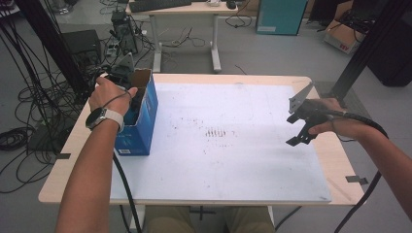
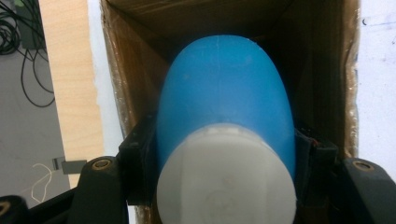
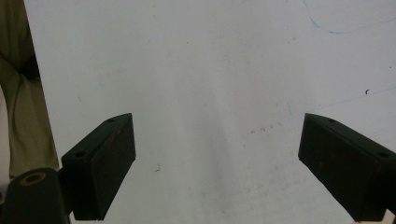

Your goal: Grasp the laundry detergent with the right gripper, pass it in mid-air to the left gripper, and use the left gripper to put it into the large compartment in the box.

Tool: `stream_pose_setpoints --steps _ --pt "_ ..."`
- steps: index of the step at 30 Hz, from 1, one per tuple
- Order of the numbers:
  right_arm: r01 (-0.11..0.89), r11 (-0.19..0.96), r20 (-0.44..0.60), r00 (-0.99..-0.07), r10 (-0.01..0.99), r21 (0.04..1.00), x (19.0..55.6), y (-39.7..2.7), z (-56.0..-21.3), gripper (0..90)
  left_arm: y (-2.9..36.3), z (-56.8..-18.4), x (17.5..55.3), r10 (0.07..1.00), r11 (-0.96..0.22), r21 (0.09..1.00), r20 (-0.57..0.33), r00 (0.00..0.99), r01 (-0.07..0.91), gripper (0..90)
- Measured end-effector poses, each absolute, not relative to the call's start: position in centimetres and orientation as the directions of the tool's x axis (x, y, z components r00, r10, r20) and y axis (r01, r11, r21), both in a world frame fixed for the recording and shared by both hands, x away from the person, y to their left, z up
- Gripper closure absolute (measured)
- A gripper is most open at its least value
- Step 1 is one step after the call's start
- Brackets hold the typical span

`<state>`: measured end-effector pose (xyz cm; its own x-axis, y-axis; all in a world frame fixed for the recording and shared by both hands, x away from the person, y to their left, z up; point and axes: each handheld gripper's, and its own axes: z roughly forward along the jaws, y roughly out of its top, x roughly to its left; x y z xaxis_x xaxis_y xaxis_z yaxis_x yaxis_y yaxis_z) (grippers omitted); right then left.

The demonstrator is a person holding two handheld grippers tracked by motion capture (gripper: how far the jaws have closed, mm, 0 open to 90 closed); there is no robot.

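Nearest, the left gripper [image 2: 224, 154] clamps the blue bottle [image 2: 226, 98] just below its white cap [image 2: 226, 182] (smooth, likely slippery plastic; the shoulder seems the safest hold), deep inside the box [image 1: 145, 109]. Well right of the box, the right gripper [image 1: 297, 130] hangs wide, empty.

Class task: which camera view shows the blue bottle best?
The left gripper view: the blue bottle sits large between the left gripper's fingers, inside the box. From the high view, the hand and box hide it.

I can read nothing: the print on the blue box [image 1: 141, 121] beside my left hand [image 1: 109, 94] is too blurred.
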<state>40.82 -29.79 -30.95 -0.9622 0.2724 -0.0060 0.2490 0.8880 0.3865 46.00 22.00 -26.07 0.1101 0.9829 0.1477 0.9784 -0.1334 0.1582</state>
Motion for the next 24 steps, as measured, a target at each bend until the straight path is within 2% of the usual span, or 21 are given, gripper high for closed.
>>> stream_pose_setpoints --steps 24 --pt "0.229 0.895 -0.007 -0.968 0.251 0.383 40.93 -29.87 -31.23 11.0 21.97 -26.96 46.13 0.981 -0.139 0.136 0.151 0.118 0.981 37.7"
